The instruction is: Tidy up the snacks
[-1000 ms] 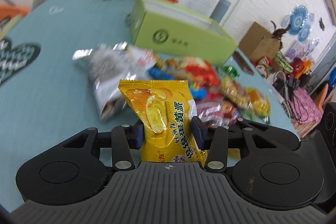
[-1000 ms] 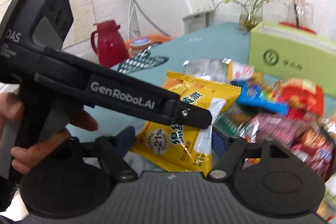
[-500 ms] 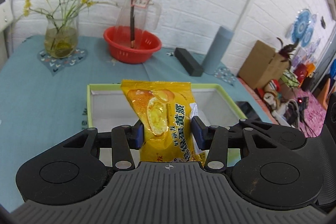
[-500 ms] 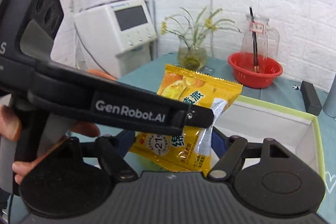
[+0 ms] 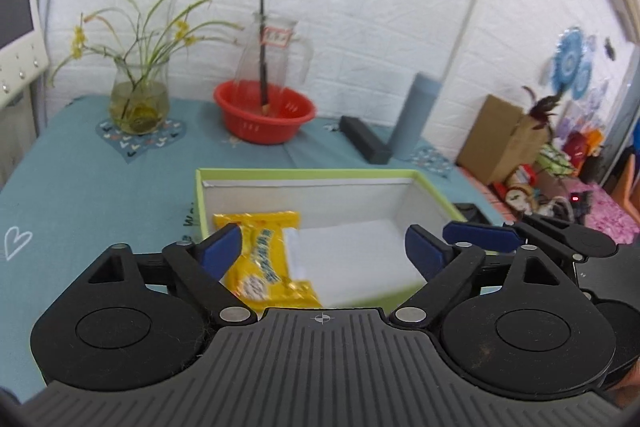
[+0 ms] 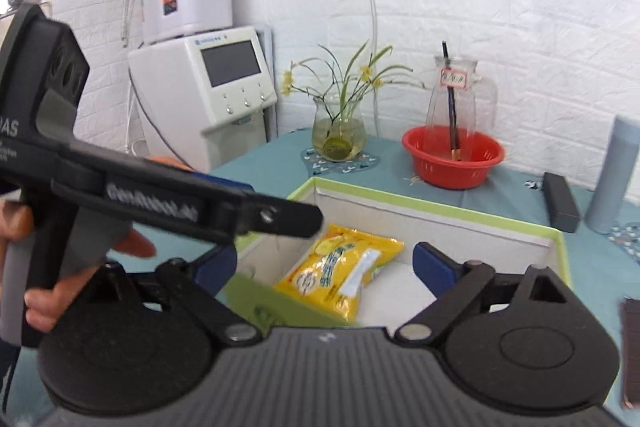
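Observation:
A yellow snack packet (image 5: 266, 261) lies inside the green-rimmed box (image 5: 304, 174) with a white interior, at its left end; it also shows in the right wrist view (image 6: 340, 275). My left gripper (image 5: 324, 247) is open and empty, just above the box's near side. My right gripper (image 6: 324, 263) is open and empty, above the box (image 6: 440, 207). The left gripper's body (image 6: 160, 195) crosses the right wrist view at left. The right gripper's fingers (image 5: 480, 235) show at right in the left wrist view.
On the teal tablecloth behind the box stand a glass vase with plants (image 5: 138, 103), a red basket (image 5: 264, 113) holding a glass jug, a black case (image 5: 364, 141) and a grey-blue bottle (image 5: 414, 117). A white machine (image 6: 208, 83) stands at left.
The left gripper has opened and let go of the yellow packet, which has dropped into the box. Both grippers came from the snack pile to over the box.

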Demonstrator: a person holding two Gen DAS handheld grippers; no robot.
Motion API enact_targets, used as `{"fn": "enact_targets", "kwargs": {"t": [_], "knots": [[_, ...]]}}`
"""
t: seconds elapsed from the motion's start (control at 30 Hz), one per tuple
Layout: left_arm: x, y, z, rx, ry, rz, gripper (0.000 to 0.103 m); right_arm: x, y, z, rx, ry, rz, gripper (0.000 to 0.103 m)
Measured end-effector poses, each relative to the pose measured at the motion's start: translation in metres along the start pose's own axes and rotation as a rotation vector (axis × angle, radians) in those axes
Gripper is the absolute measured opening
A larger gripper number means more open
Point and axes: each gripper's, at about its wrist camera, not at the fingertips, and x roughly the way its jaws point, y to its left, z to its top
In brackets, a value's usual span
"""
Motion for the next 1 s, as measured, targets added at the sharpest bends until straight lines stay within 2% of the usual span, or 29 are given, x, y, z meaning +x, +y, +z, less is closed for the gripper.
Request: {"fn": "enact_targets", "kwargs": {"t": [0.03, 0.1, 0.27, 0.33, 0.47, 0.53, 0.6, 0.67, 0.77, 0.83, 0.9, 0.97, 1.0], "knots": [[-0.013, -0.007, -0.007, 0.005, -0.011, -0.015, 0.08, -0.016, 0.006, -0.008, 0.002, -0.001, -0.007, 0.094], [-0.036, -0.021, -0.026, 0.01, -0.018, -0.047, 0.081, -0.05, 0.019, -0.029, 0.016, -0.005, -0.009, 0.103], [-0.078, -0.051, -0.086, 0.01, 0.009, -0.103, 0.082, -0.122, 0.054, -0.093, 0.072, 0.018, -0.004, 0.103], [-0.09, -0.06, -0.114, -0.01, 0.048, -0.117, 0.082, -0.139, 0.07, -0.119, 0.084, 0.054, 0.008, 0.103], [-0.108, -0.065, -0.164, -0.14, 0.175, -0.174, 0.081, -0.147, 0.089, -0.162, 0.09, 0.128, 0.018, 0.103], [-0.112, -0.066, -0.183, -0.204, 0.237, -0.222, 0.081, -0.142, 0.092, -0.17, 0.077, 0.144, 0.007, 0.103], [-0.109, -0.068, -0.192, -0.224, 0.275, -0.25, 0.079, -0.134, 0.092, -0.175, 0.057, 0.151, 0.0, 0.103], [-0.101, -0.07, -0.196, -0.227, 0.287, -0.224, 0.077, -0.122, 0.093, -0.179, 0.047, 0.179, -0.007, 0.103], [-0.088, -0.07, -0.196, -0.23, 0.303, -0.229, 0.075, -0.117, 0.098, -0.186, 0.044, 0.192, -0.011, 0.103], [-0.081, -0.07, -0.196, -0.213, 0.312, -0.221, 0.068, -0.121, 0.105, -0.189, 0.067, 0.194, 0.012, 0.102], [-0.076, -0.068, -0.194, -0.183, 0.308, -0.161, 0.063, -0.125, 0.112, -0.192, 0.088, 0.19, 0.034, 0.102], [-0.072, -0.06, -0.19, -0.156, 0.283, -0.069, 0.055, -0.126, 0.12, -0.193, 0.085, 0.187, 0.026, 0.102], [-0.07, -0.054, -0.187, -0.146, 0.274, -0.027, 0.055, -0.126, 0.121, -0.193, 0.085, 0.188, 0.022, 0.103]]}}
